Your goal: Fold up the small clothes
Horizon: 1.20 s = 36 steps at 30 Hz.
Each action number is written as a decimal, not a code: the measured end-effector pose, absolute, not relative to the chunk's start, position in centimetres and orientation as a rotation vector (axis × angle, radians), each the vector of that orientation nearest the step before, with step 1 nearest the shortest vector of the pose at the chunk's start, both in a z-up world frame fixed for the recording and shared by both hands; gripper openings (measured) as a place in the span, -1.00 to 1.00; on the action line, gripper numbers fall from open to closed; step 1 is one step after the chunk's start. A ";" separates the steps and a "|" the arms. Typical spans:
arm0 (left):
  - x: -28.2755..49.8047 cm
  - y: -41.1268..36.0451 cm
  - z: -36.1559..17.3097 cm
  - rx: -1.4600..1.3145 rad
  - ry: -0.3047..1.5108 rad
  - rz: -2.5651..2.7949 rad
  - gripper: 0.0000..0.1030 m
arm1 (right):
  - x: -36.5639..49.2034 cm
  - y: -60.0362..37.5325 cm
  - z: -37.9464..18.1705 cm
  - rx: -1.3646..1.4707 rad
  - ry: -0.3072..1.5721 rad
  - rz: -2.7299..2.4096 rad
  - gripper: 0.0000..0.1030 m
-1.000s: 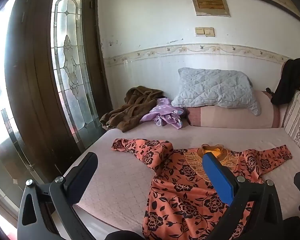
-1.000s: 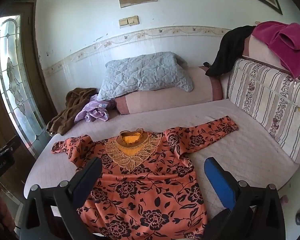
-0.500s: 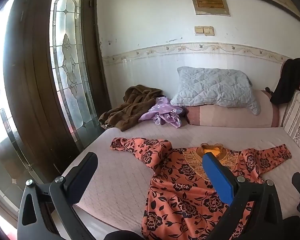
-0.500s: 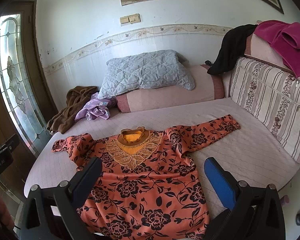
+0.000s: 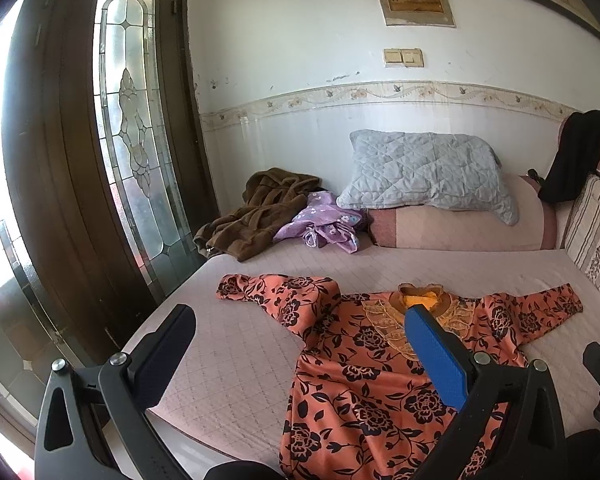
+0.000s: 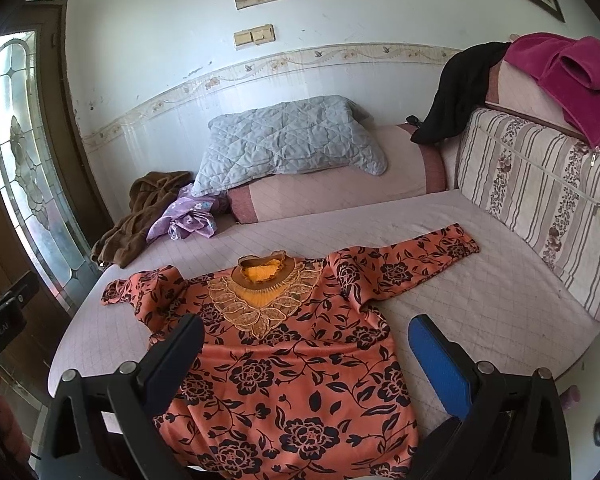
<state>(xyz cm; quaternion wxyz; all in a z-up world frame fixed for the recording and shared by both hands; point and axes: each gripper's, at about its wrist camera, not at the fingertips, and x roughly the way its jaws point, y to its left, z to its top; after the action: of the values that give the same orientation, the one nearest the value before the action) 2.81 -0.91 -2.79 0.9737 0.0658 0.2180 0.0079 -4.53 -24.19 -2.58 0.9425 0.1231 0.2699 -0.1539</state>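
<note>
While daylight is coming through a tall leaded-glass door panel (image 5: 132, 128) on the left, a wide bed (image 6: 480, 292) covered in a pale pink quilted sheet is filling most of both views. Along its right side a striped floral cushion (image 6: 540, 200) is leaning upright, with a magenta cloth (image 6: 572, 68) and a black garment (image 6: 460, 88) draping over the top behind it. At the head of the bed a long pink bolster (image 6: 332, 196) is lying against the wall, and a grey quilted pillow (image 6: 288, 140) is resting on it.

An orange blouse with black flowers (image 6: 292, 364) is lying flat and face up near the front edge of the bed, its yellow-lined lace collar pointing toward the bolster. One sleeve is stretching out straight toward the striped cushion; the other is lying bunched toward the door side.

In the far left corner a brown robe (image 5: 256, 212) is sitting in a heap, with a crumpled lilac garment (image 5: 328, 228) just beside it.

The left gripper (image 5: 300, 354) is hovering over the door-side part of the blouse, its jaws spread wide and holding nothing. The right gripper (image 6: 306, 364) is hovering above the lower body of the blouse, jaws likewise spread wide and empty.
</note>
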 end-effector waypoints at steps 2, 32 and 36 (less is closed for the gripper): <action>2.9 -1.1 -2.9 0.135 0.442 0.015 1.00 | -4.5 -24.2 -2.7 0.255 0.553 -0.313 1.00; 7.2 -5.3 -5.4 0.190 0.493 -0.010 1.00 | 0.5 -27.6 -5.3 0.325 0.597 -0.315 1.00; 10.1 -6.5 -7.6 0.197 0.574 -0.058 1.00 | 2.5 -30.5 -7.1 0.368 0.611 -0.306 1.00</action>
<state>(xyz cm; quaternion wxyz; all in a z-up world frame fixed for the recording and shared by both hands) 10.13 -6.54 -7.65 0.9539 0.0972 0.2825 -0.0286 2.52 -30.46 -7.06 0.9256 0.1795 0.2978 -0.1493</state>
